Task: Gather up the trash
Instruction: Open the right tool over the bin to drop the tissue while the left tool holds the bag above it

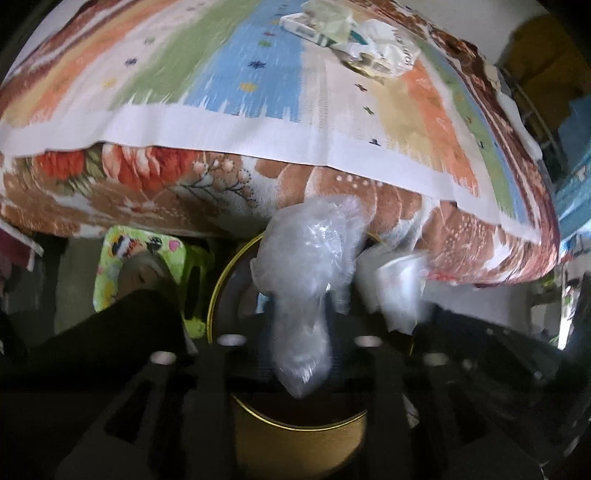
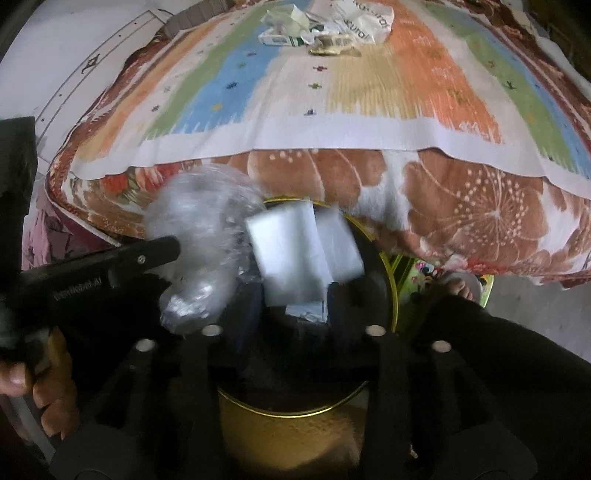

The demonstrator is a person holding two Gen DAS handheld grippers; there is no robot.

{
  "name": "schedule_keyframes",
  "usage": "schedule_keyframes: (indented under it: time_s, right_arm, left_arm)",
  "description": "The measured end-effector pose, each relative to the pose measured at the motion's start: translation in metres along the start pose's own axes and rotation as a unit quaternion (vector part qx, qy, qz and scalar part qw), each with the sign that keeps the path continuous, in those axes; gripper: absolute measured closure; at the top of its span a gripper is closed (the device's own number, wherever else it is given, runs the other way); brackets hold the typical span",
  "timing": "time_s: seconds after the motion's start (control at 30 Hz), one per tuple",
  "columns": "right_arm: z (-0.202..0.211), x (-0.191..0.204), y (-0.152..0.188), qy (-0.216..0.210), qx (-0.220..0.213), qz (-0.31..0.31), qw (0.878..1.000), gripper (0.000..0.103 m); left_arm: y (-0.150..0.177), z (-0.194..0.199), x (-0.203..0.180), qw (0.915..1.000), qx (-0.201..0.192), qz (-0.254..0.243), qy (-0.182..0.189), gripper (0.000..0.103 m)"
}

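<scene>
Trash dominates both views. In the left wrist view, a crumpled clear plastic bag (image 1: 303, 295) sits at the centre of the frame between the fingers of the left tool (image 1: 299, 343), over the open mouth of a gold-rimmed round bin (image 1: 221, 280). The picture is blurred, and the pads do not seem to press on the bag; the jaws stand partly apart. Just right of it, a white packet (image 1: 399, 284) is smeared by motion. At the top of the frame, more litter, a green-and-white carton (image 1: 310, 29) and crumpled paper (image 1: 388, 44), lies on the striped cloth (image 1: 221, 74) covering a bed with a floral blanket (image 1: 147, 184).

In the right wrist view, the white packet (image 2: 303, 251) is at centre, above the bin (image 2: 391, 280), between the fingers of the right tool (image 2: 295, 306); those jaws are also partly apart and not clamping it. The plastic bag (image 2: 199, 251) is at centre left beside the left tool's black finger (image 2: 147, 254). A hand (image 2: 48, 391) grips the handle at lower left. The carton (image 2: 284, 38) and paper (image 2: 362, 22) lie on the cloth (image 2: 332, 96) at the top.
</scene>
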State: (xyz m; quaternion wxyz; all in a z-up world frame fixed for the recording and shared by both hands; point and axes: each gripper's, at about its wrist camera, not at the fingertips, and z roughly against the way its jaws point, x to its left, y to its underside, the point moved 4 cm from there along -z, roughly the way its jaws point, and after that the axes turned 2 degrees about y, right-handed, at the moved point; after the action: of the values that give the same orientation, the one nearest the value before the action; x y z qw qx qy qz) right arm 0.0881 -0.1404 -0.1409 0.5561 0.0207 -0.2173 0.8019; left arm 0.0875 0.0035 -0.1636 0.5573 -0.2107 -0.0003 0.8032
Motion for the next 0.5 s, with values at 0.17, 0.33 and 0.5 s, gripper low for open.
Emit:
schedule_keyframes:
  time_s: [0.17, 0.33, 0.5]
  right_arm:
    - [-0.003, -0.001, -0.002, 0.003, 0.001, -0.001, 1.000, 0.059]
    - [0.006, 0.002, -0.010, 0.004, -0.019, 0.011, 1.000, 0.055]
    - [0.023, 0.003, -0.033, 0.005, -0.048, 0.033, 0.998, 0.051]
  left_arm:
    - [-0.007, 0.012, 0.001, 0.9995, -0.021, 0.014, 0.017, 0.057]
    - [-0.020, 0.026, 0.005, 0.9983, -0.057, 0.015, -0.005, 0.048]
    - [-0.052, 0.043, 0.015, 0.9961, -0.082, 0.009, -0.033, 0.046]
